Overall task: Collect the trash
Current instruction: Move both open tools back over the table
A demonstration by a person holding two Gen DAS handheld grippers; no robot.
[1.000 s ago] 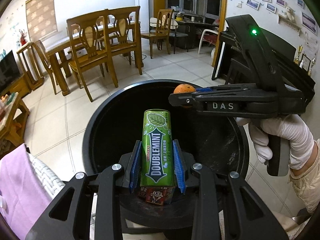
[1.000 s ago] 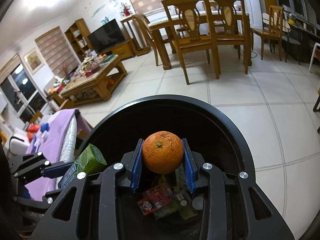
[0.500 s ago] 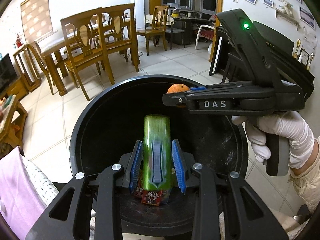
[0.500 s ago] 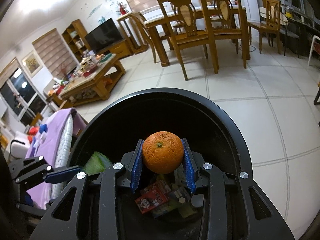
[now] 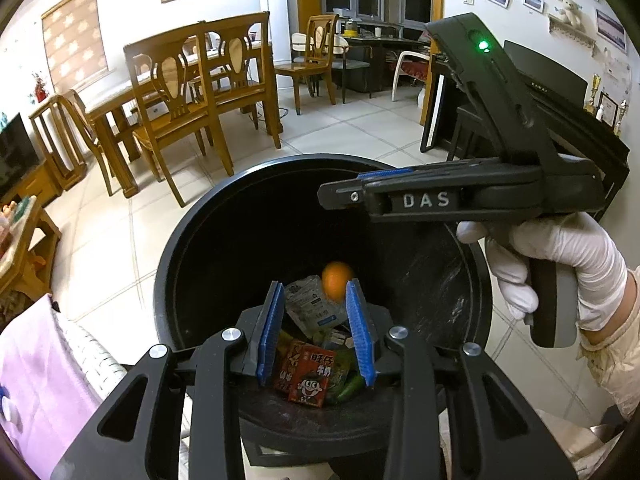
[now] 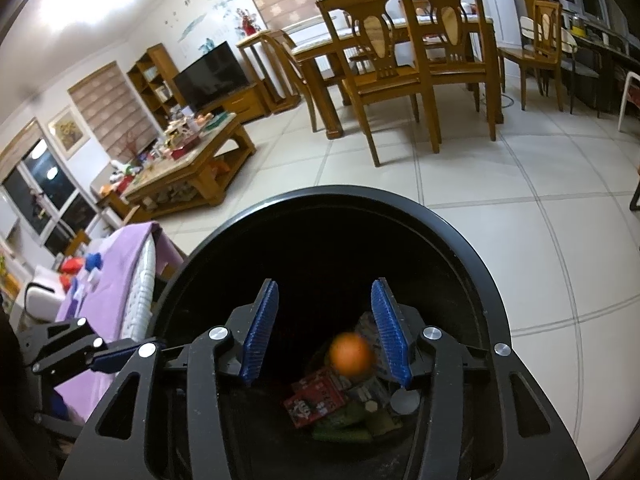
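A black round trash bin point(image 5: 176, 240) stands on the tiled floor below both grippers; it also shows in the right wrist view point(image 6: 460, 236). My left gripper point(image 5: 316, 332) is open and empty above the bin. My right gripper point(image 6: 326, 336) is open and empty over the bin; from the left wrist view it shows from the side point(image 5: 340, 194). An orange point(image 6: 351, 356), blurred, is in the air inside the bin, also seen in the left wrist view point(image 5: 337, 286). A red snack wrapper point(image 5: 306, 372), a white packet point(image 5: 310, 308) and green trash point(image 6: 344, 428) lie at the bottom.
A purple cloth over a white cushion point(image 5: 36, 372) lies left of the bin. Wooden dining chairs and a table point(image 5: 200, 92) stand beyond on the tiled floor. A cluttered wooden coffee table point(image 6: 188, 160) and a TV point(image 6: 212, 76) stand further left. A dark piano point(image 5: 560, 120) stands on the right.
Both grippers have opened. The green gum pack dropped from the left gripper into the bin, then the orange left the right gripper and is falling.
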